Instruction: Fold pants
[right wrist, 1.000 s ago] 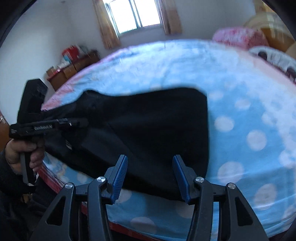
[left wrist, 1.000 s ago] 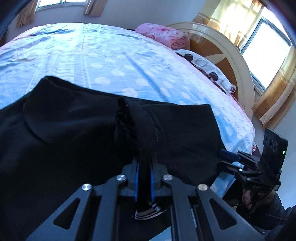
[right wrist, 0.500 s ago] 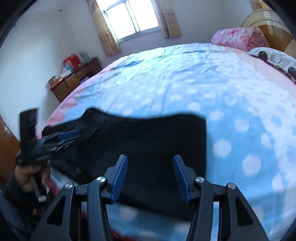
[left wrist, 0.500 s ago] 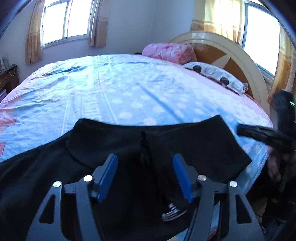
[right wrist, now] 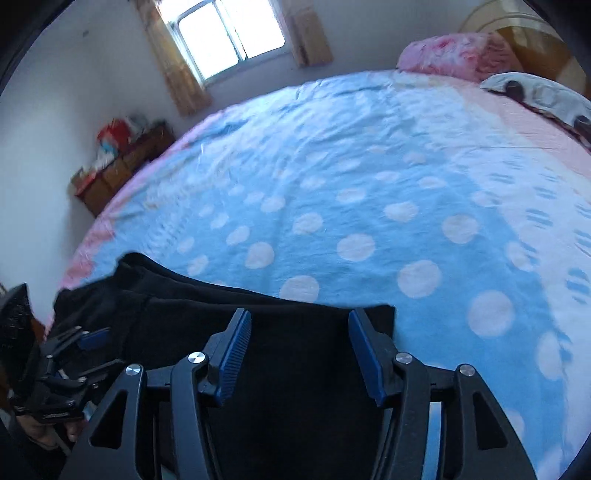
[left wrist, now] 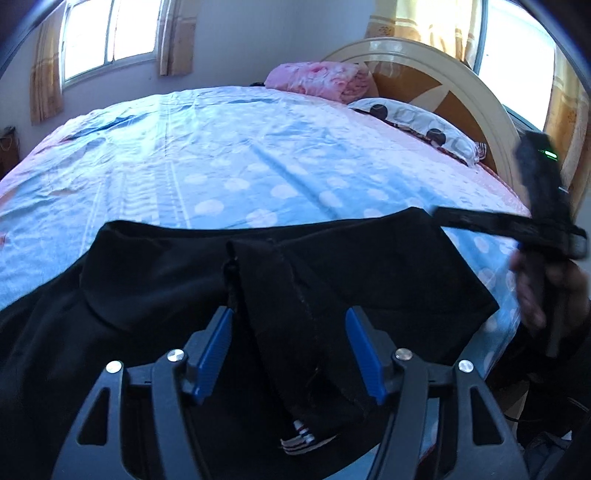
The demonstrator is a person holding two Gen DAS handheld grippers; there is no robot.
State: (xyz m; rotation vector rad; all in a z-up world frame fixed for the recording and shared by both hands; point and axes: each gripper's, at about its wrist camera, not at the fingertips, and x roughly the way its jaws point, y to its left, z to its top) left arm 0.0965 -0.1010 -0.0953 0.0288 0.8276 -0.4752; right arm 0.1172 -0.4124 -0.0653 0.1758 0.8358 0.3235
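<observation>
black pants (left wrist: 332,280) folded on bed (left wrist: 258,155) | left gripper (left wrist: 290,350) just released, fabric fold between jaws | right gripper (right wrist: 299,350) released, widening

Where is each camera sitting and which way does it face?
Left wrist: on the left gripper, looking down its open fingers over the black pants toward the headboard; right gripper and hand at right.
Right wrist: on the right gripper, open over the pants, facing the window; left gripper at left.
Shared: pants, polka-dot bedsheet, pink pillow.
</observation>
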